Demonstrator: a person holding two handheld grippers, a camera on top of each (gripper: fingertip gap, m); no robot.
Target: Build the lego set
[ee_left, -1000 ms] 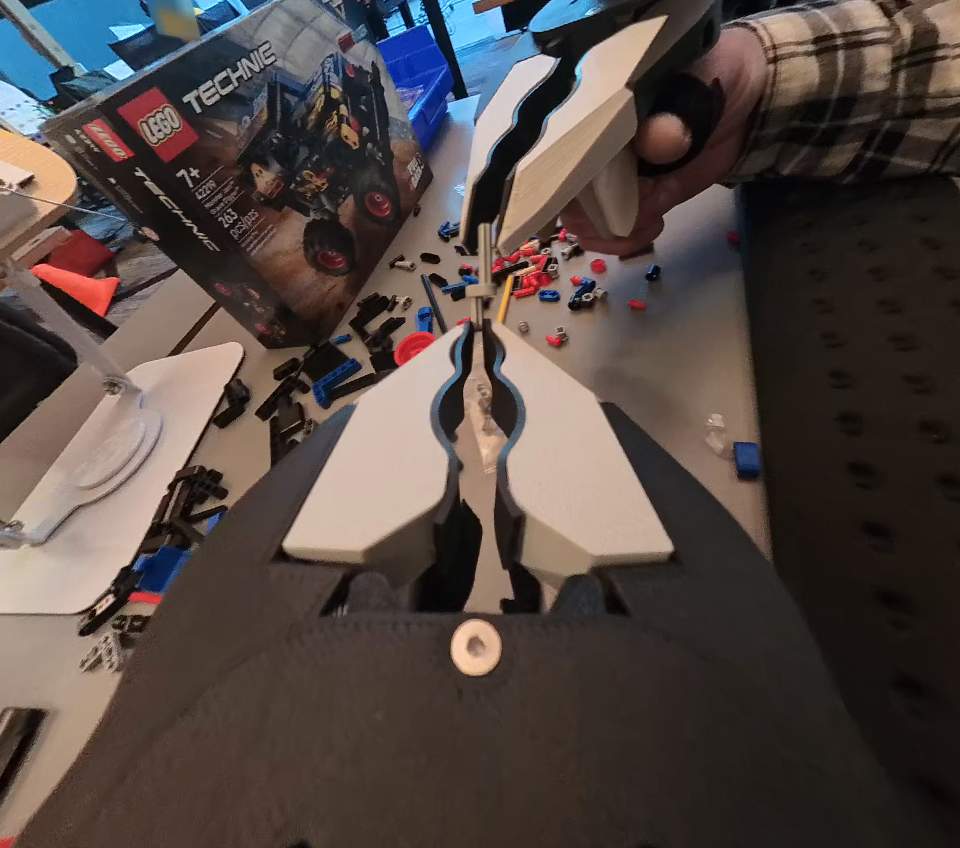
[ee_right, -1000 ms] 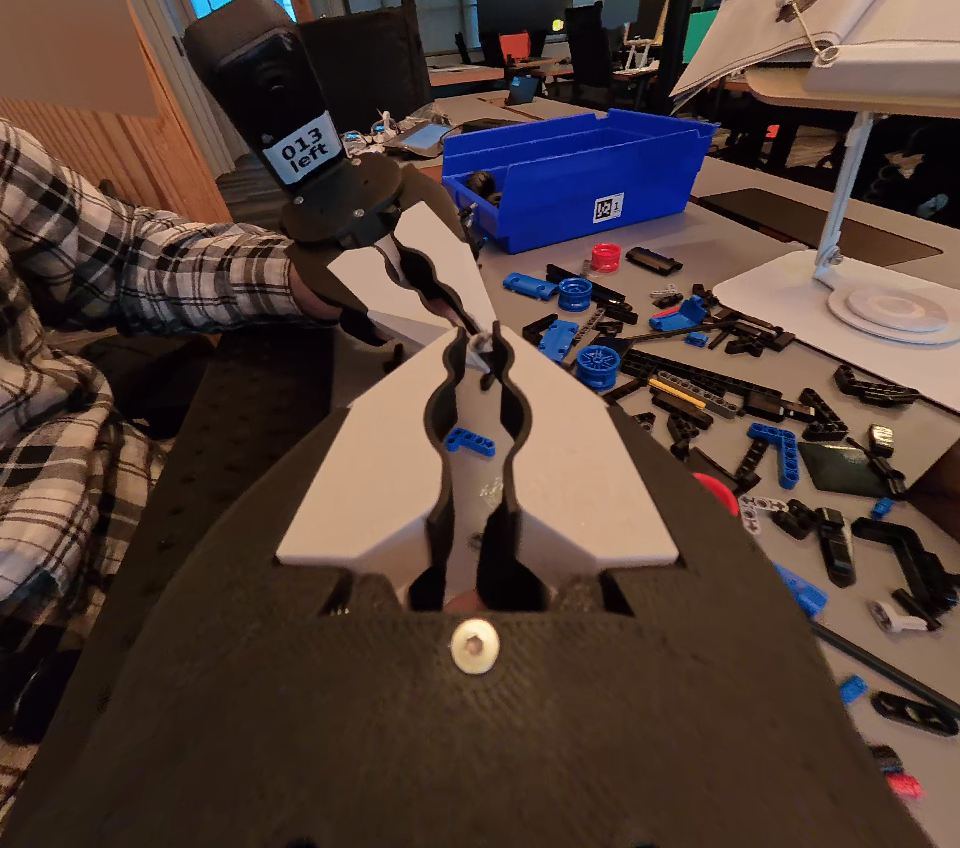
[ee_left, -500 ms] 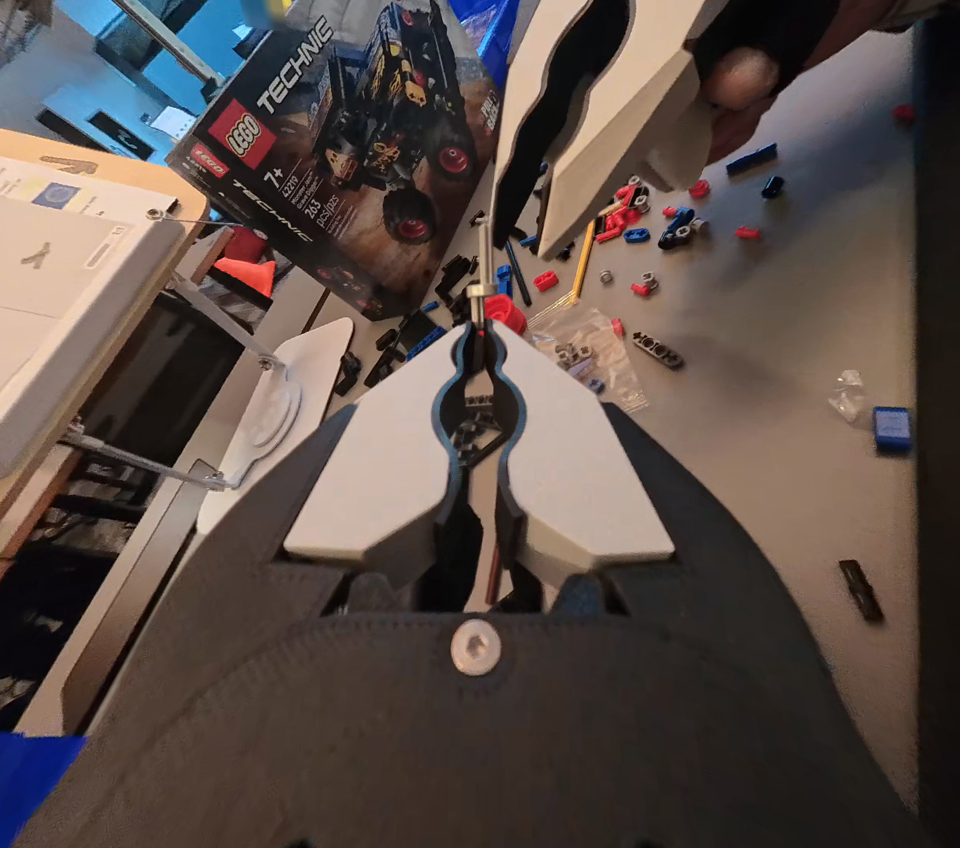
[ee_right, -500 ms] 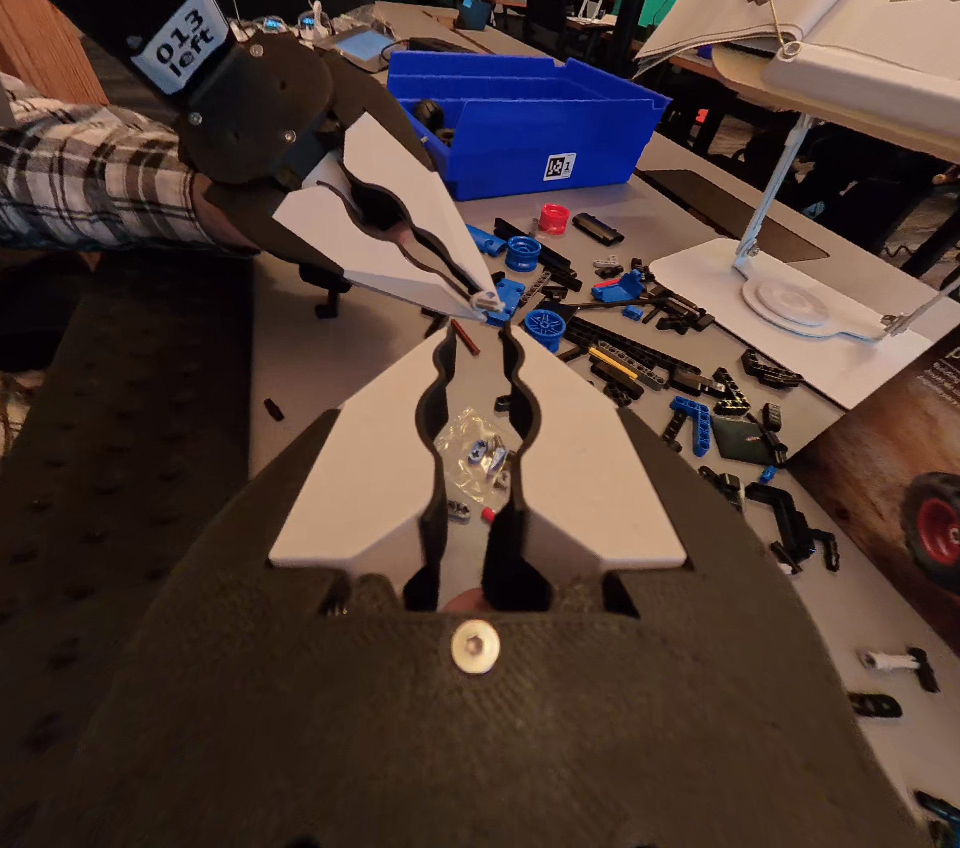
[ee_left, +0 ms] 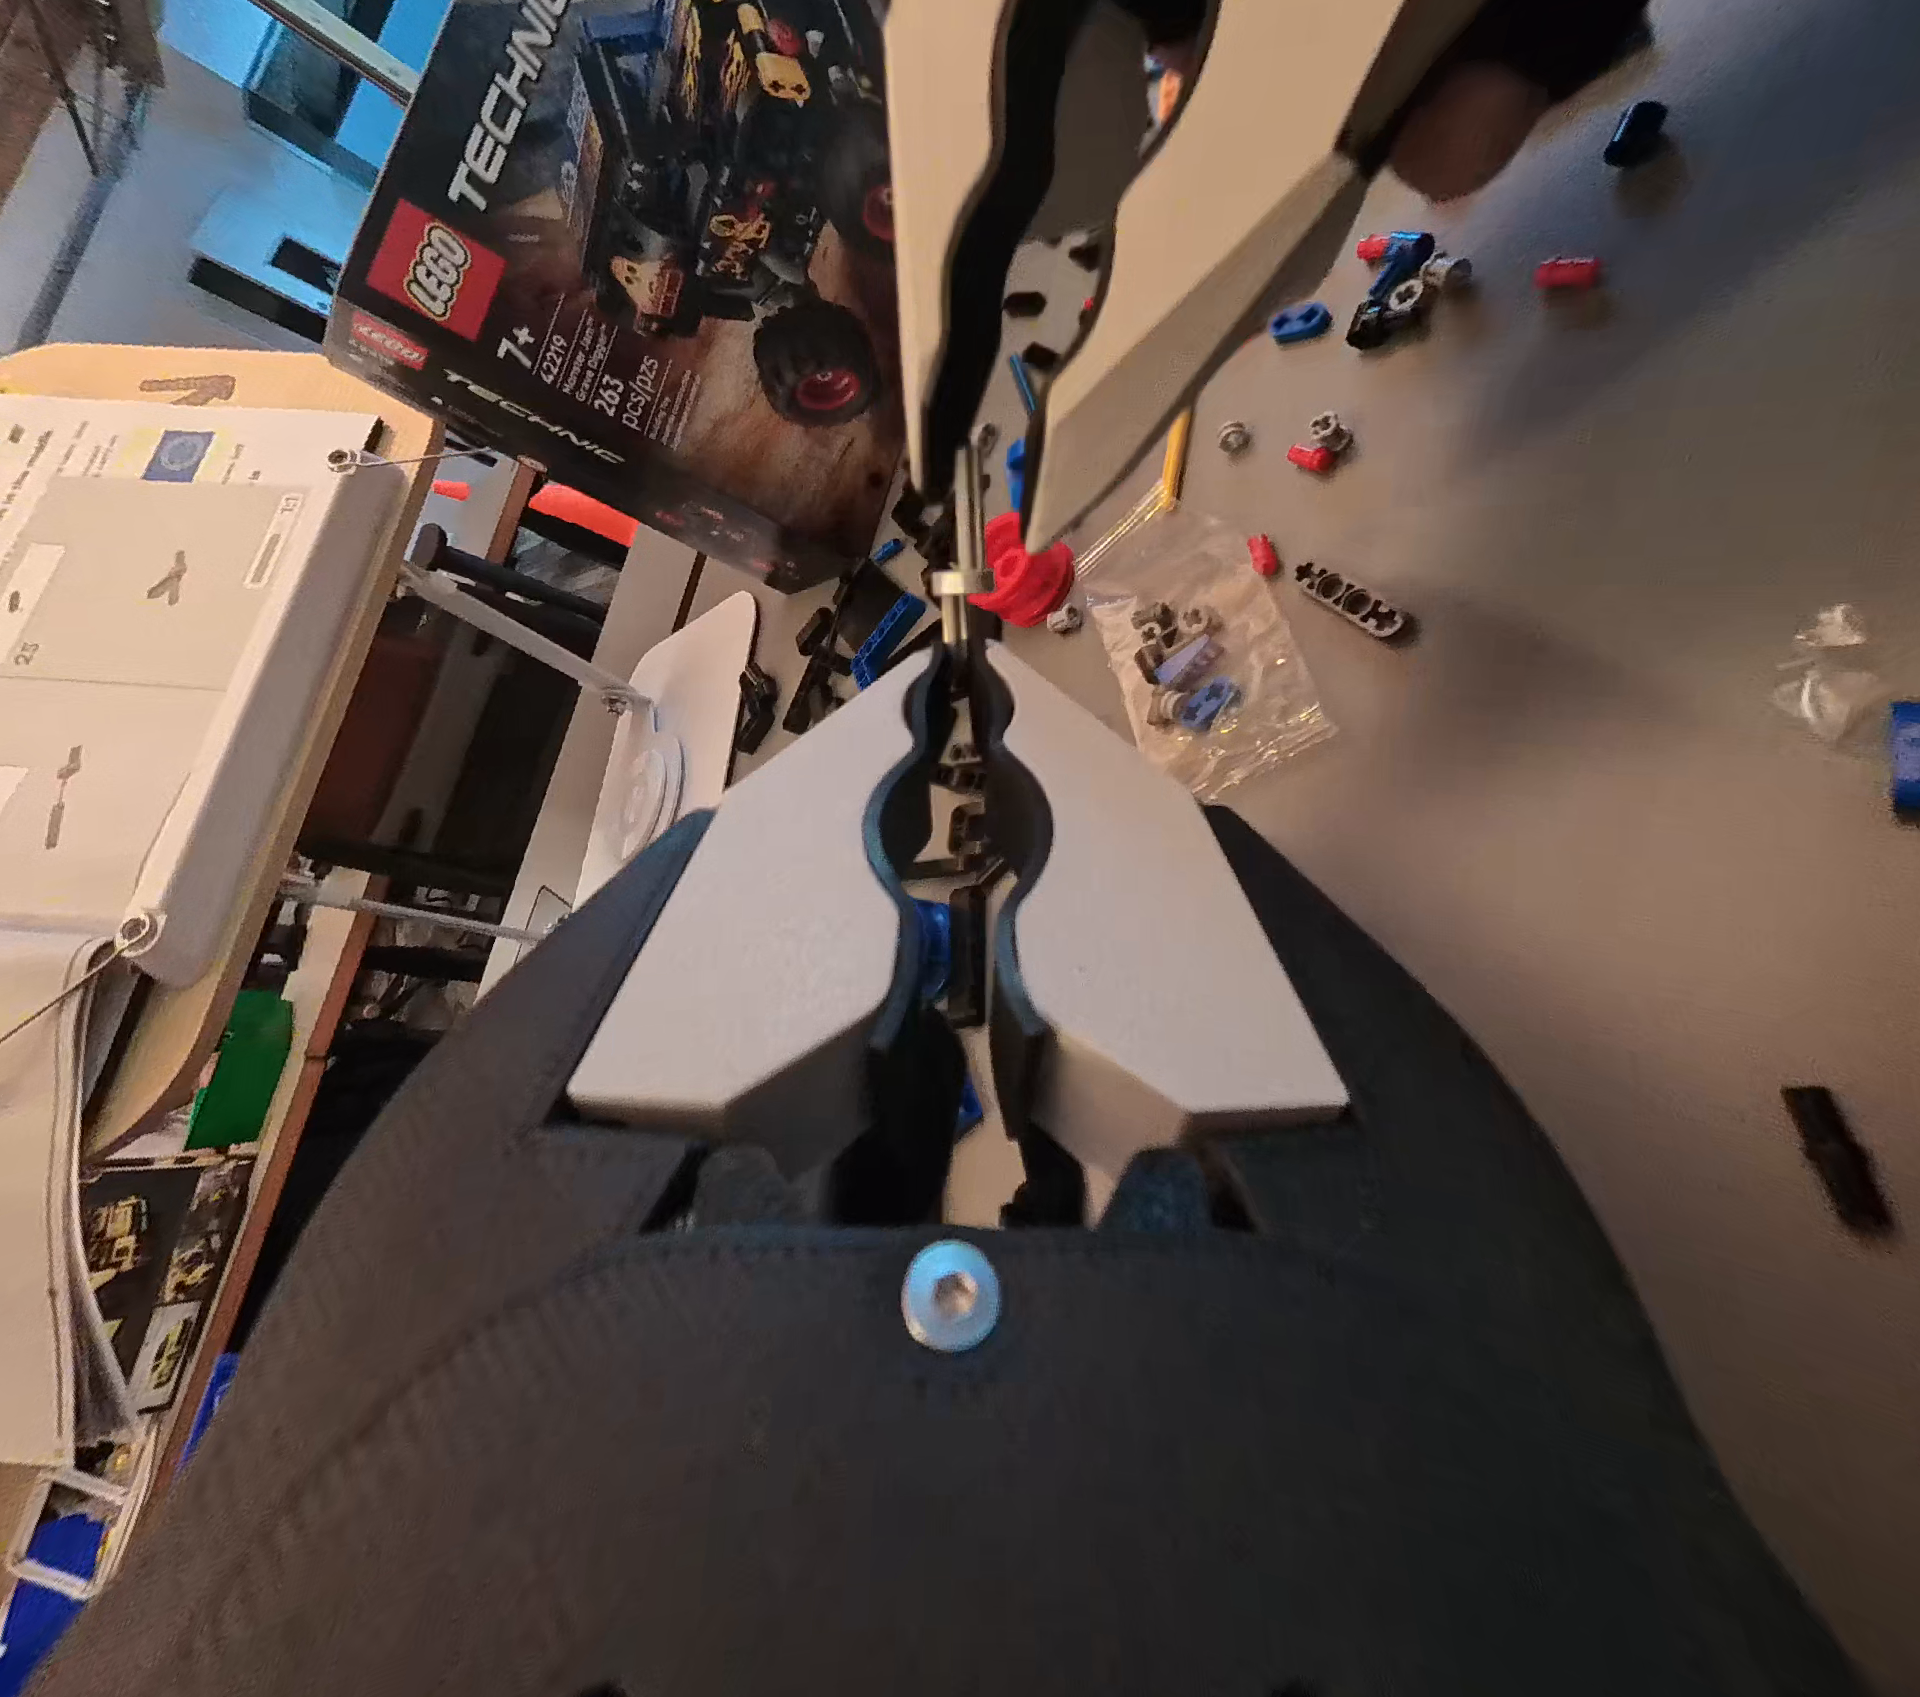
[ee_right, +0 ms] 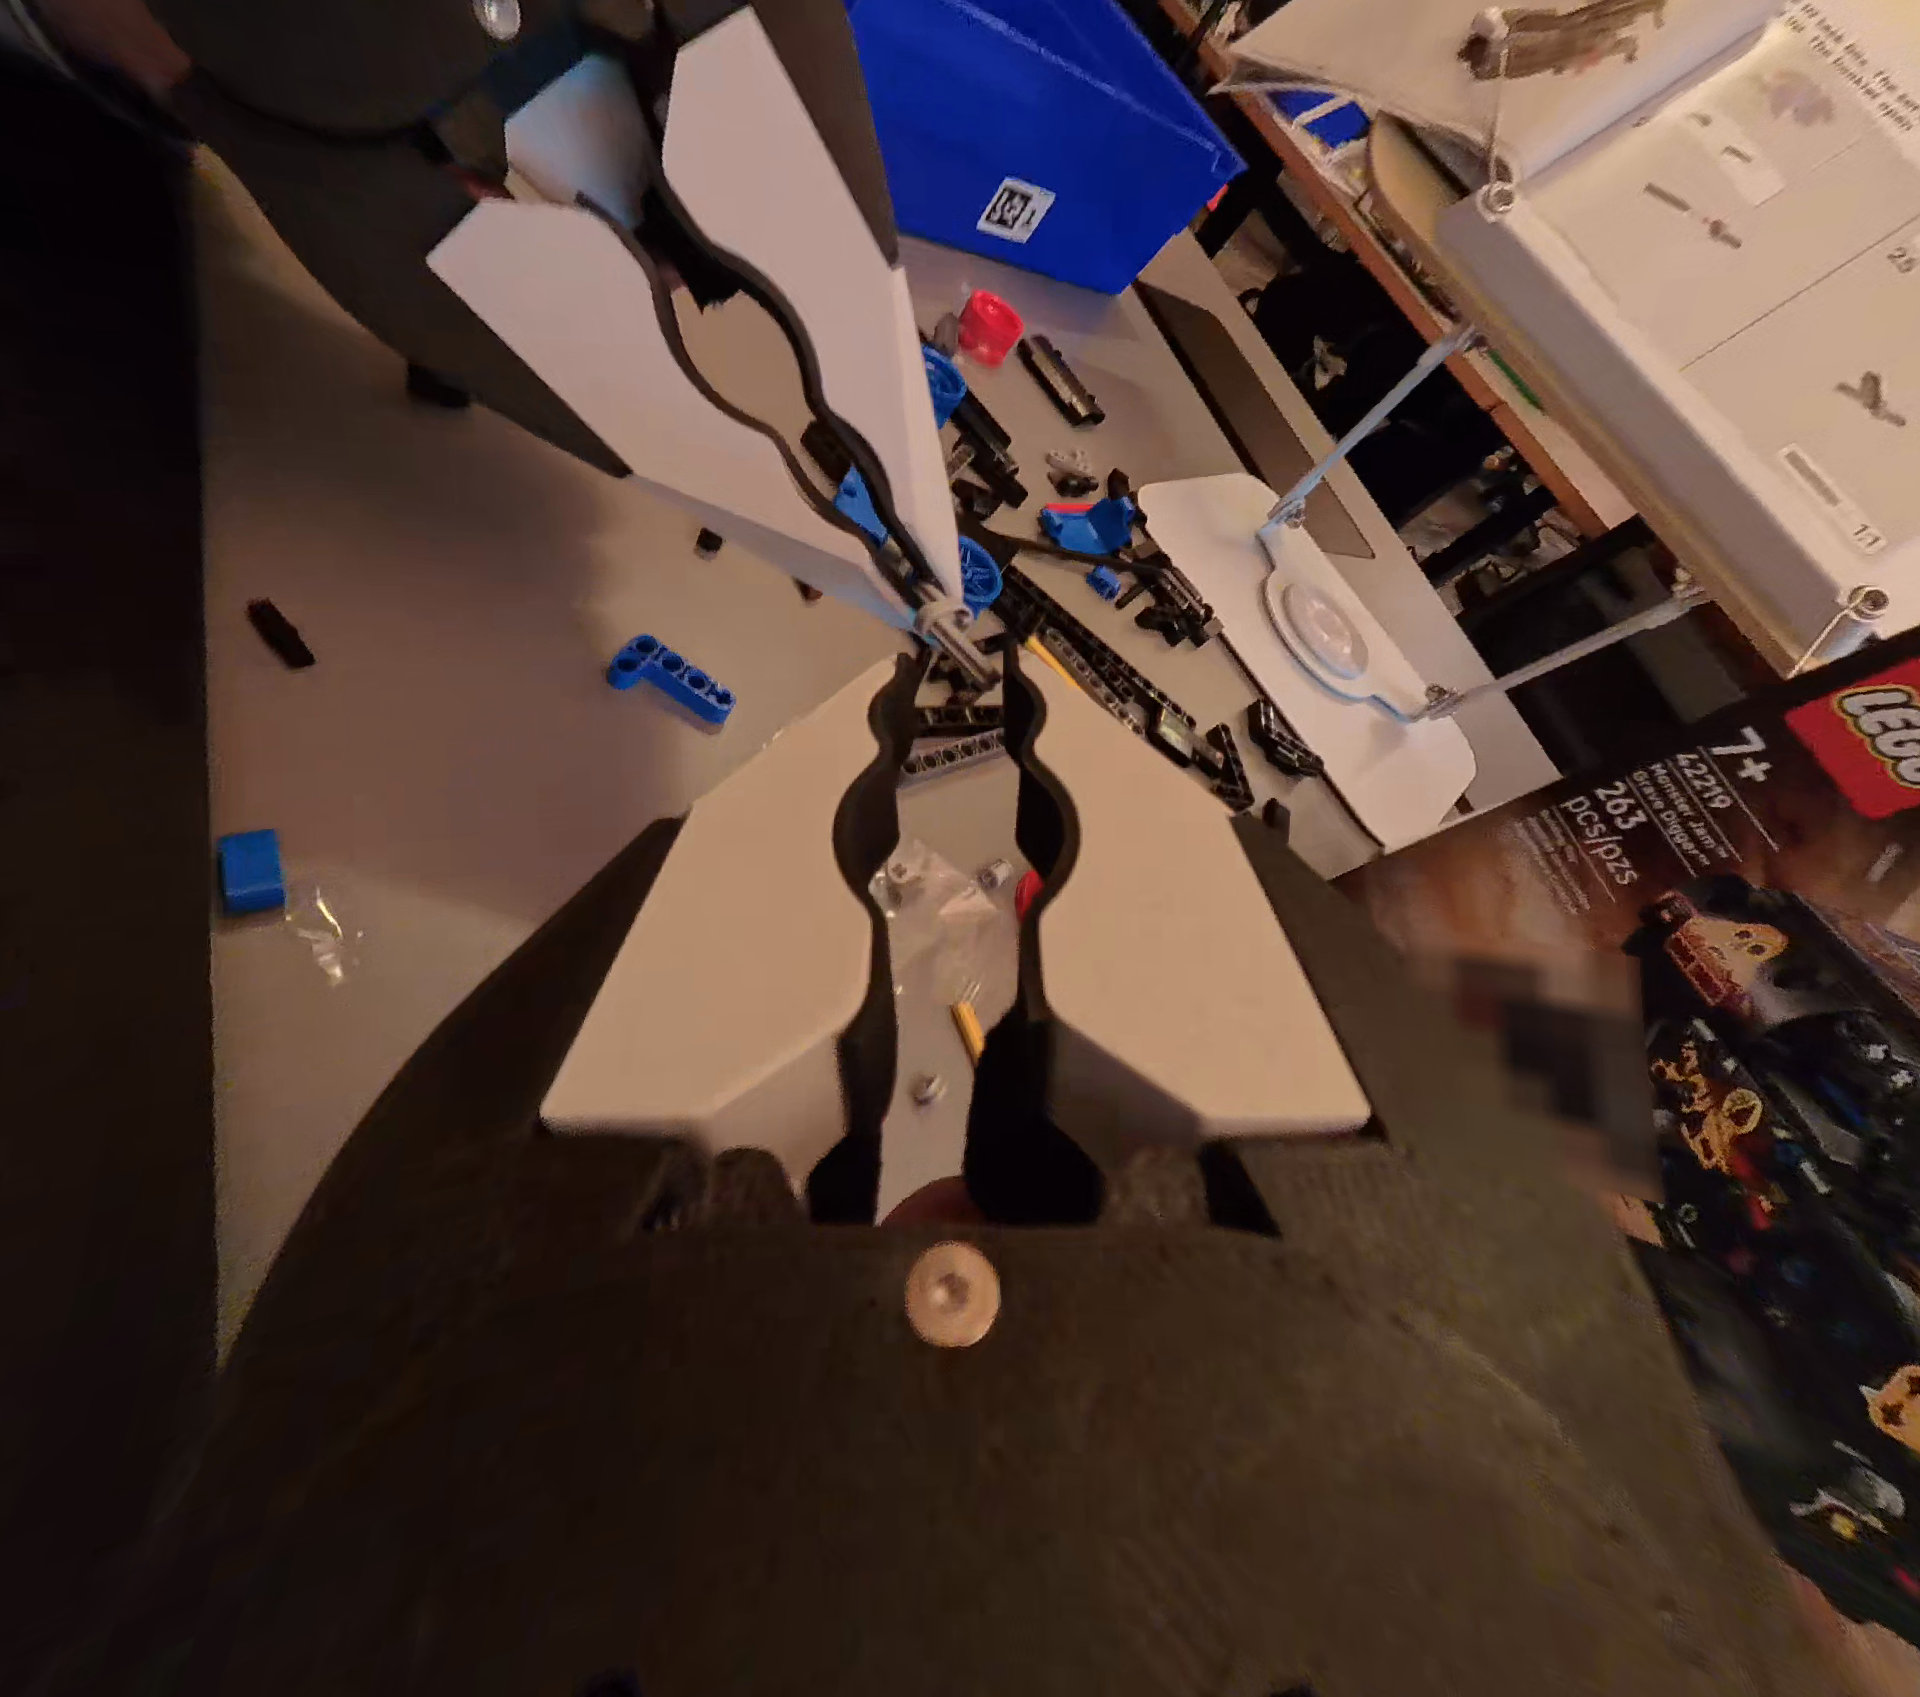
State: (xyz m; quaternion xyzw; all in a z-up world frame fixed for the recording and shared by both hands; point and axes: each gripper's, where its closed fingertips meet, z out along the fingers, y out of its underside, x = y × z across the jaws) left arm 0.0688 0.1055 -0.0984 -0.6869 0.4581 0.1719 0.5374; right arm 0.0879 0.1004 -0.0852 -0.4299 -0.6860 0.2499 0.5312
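Right gripper (ee_left: 982, 442) has closed in: its narrow jaws straddle the grey axle (ee_left: 964, 567) sticking lengthwise from left gripper's (ee_left: 961, 660) clamped jaws.

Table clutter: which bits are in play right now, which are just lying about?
In play:
- grey axle with its bush
- left gripper, shut on it
- right gripper, tips at the axle

Lying about:
- red wheel hub
- parts bag
- blue L-beam
- blue bin
- set box
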